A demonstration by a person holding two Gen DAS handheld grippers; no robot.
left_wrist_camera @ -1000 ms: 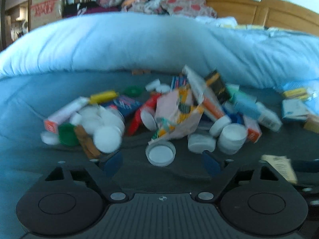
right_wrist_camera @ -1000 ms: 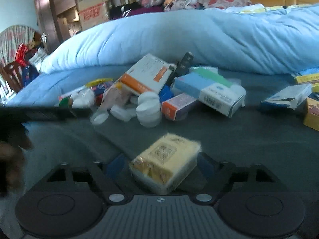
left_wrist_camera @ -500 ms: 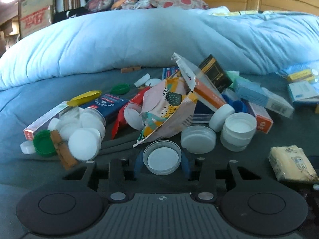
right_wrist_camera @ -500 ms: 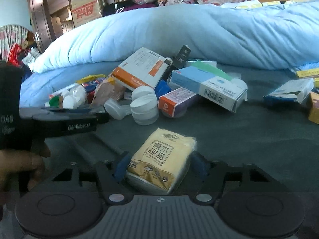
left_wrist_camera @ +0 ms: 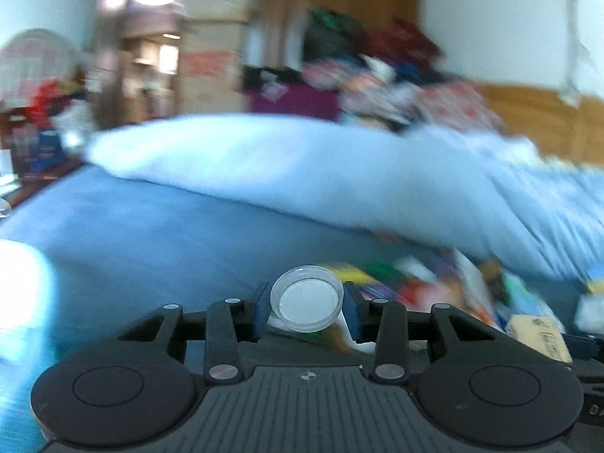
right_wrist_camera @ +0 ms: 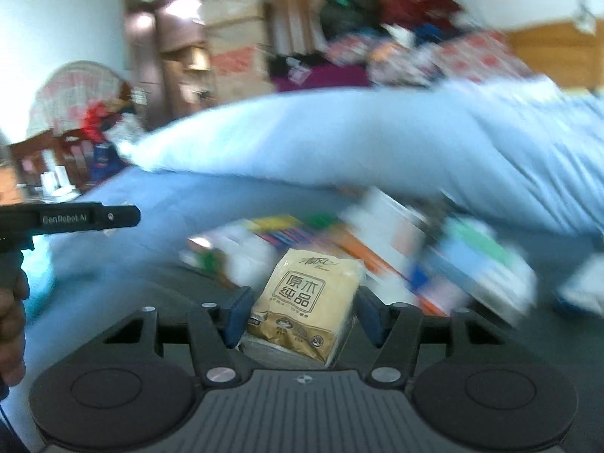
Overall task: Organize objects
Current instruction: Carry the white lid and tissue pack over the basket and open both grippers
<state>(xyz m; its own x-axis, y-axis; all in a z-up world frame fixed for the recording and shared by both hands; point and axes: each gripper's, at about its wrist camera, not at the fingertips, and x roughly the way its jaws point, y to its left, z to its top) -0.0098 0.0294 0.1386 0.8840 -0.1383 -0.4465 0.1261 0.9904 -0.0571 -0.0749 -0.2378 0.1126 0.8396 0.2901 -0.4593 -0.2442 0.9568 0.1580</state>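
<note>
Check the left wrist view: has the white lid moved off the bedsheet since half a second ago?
Yes. The white lid, gripped by the left tongs, has gone up and leftward: the clutter pile it lay against now sits below and right of it.

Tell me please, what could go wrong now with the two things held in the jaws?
The clear lid is pinched only at its rim by the left gripper and sits tilted, so it may pop out.
The tissue pack in the right gripper is soft and may slip or get squashed.
Both views are motion-blurred; fast swings raise both risks.

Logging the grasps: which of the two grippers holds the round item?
The left gripper, shut on a clear round lid. The right gripper is shut on a tan tissue pack, which is rectangular.
</note>
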